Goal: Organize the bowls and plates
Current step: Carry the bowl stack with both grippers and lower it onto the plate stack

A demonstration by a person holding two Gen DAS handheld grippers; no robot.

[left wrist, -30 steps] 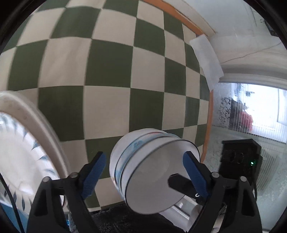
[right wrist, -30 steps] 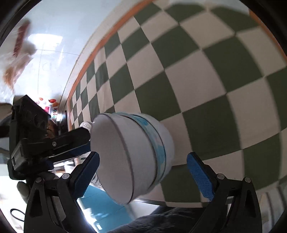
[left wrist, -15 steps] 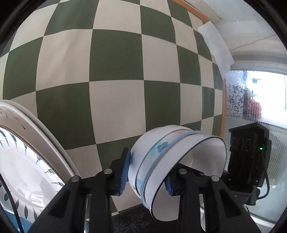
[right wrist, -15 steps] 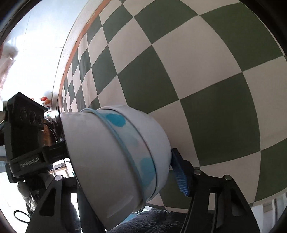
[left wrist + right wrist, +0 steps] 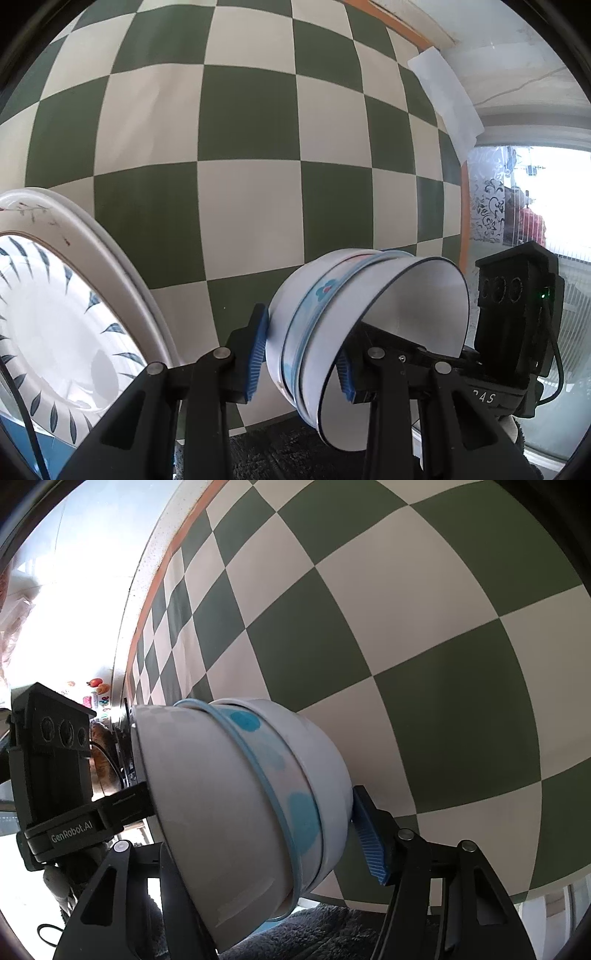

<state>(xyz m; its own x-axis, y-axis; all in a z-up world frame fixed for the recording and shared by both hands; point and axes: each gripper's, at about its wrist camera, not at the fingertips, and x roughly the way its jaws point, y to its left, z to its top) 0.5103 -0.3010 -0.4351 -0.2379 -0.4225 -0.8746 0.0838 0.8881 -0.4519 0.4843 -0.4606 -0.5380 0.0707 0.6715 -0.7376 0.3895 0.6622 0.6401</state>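
A stack of nested white bowls [image 5: 332, 328] with blue flower marks is held from both sides over the green-and-cream checkered tabletop [image 5: 251, 147]. My left gripper [image 5: 301, 360] is shut on the stack's rim, one blue pad outside, one inside. My right gripper [image 5: 266, 845] is shut on the same stack [image 5: 240, 805] from the opposite side; its left finger is hidden behind the bowls. A stack of white plates [image 5: 55, 314] with dark leaf marks lies at the left of the left wrist view.
The table's orange edge [image 5: 463, 206] runs along the right, with a white paper [image 5: 447, 96] taped at it. A dark fuzzy mat [image 5: 332, 930] lies below the bowls. A window area [image 5: 535, 184] is beyond the table.
Both grippers went from open around the bowl stack to shut on it. The stack has since shifted slightly in view, held between both.
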